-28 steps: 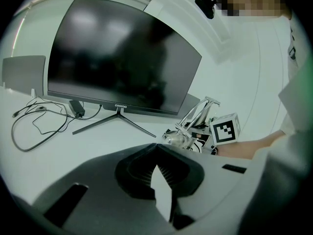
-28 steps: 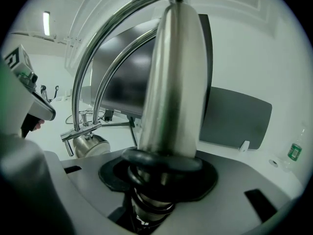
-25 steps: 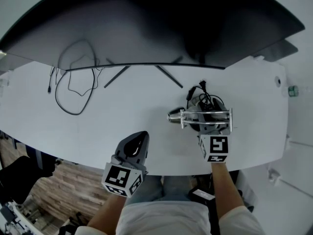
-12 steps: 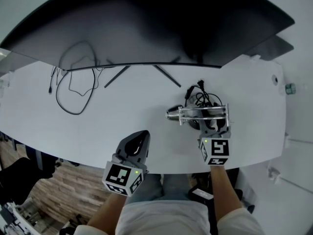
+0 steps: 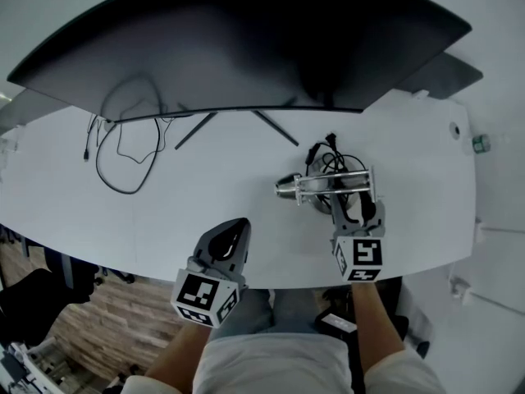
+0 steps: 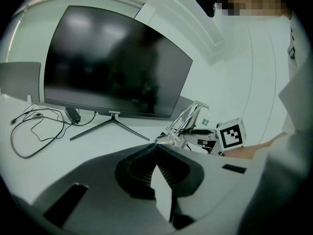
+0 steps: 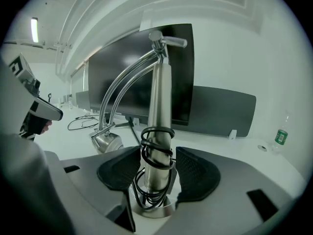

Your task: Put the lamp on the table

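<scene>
Chrome lamp (image 7: 159, 106) stands upright on the table (image 5: 205, 195). The right tool (image 7: 157, 163) has its jaws just opening and now wide, straddling the post without pressing. Left tool (image 6: 156, 175) is closed and empty. The danger: backing out, a pad (image 7: 195, 173) could snag the coiled cord (image 7: 156, 148) and topple it. Small bottle (image 7: 280, 136) far right, contents unreadable.
</scene>
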